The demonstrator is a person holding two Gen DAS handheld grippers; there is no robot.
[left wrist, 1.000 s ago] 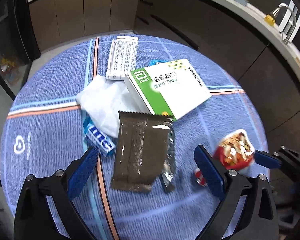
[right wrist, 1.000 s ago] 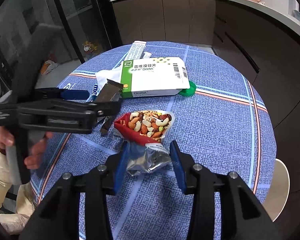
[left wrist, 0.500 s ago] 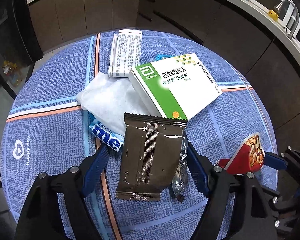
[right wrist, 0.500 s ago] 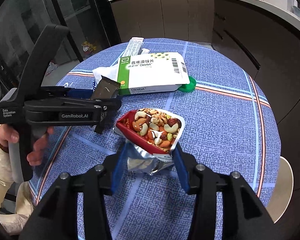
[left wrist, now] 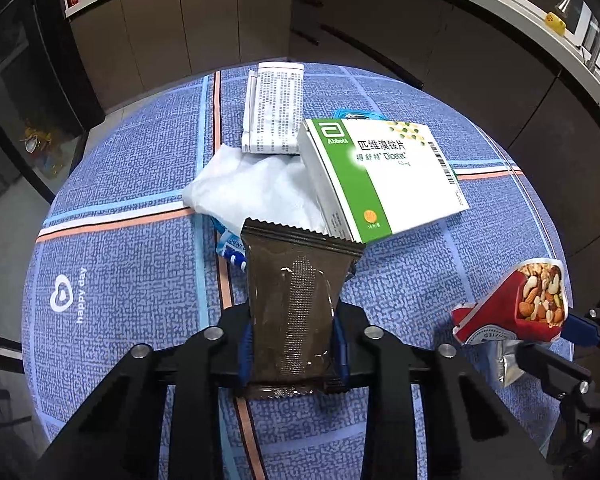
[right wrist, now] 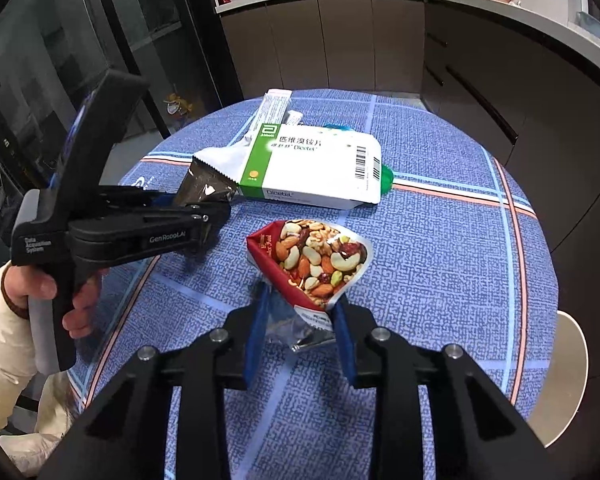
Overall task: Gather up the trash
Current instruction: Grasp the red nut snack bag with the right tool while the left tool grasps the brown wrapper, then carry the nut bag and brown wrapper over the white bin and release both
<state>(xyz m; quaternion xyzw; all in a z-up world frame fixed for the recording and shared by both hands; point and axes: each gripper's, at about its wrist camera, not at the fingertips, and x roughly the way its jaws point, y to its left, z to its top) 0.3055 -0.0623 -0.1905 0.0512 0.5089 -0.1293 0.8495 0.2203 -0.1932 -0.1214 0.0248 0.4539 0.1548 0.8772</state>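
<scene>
A brown foil wrapper [left wrist: 296, 280] stands tilted up between the blue pads of my left gripper [left wrist: 293, 344]. The jaws are closing and press its two sides. In the right wrist view the same wrapper [right wrist: 208, 186] sticks out of the left gripper [right wrist: 188, 204], which a person's hand [right wrist: 40, 288] holds. A red nut packet [right wrist: 316, 260] with a torn silver end sits raised between the pads of my right gripper [right wrist: 300, 328]. Those jaws are closing and pinch its lower part. The nut packet [left wrist: 532, 304] also shows at the right of the left wrist view.
On the round table's blue cloth [left wrist: 120, 280] lie a green and white medicine box [left wrist: 384, 176], a white tissue [left wrist: 252, 188], a printed leaflet [left wrist: 276, 108] and a blue gum pack [left wrist: 230, 250]. Dark cabinets curve behind. A stool [right wrist: 568, 364] stands at the table's right.
My left gripper has narrowed from wide open onto the brown wrapper, whose far end has come up off the cloth. The right gripper has tightened on the nut packet and lifted it.
</scene>
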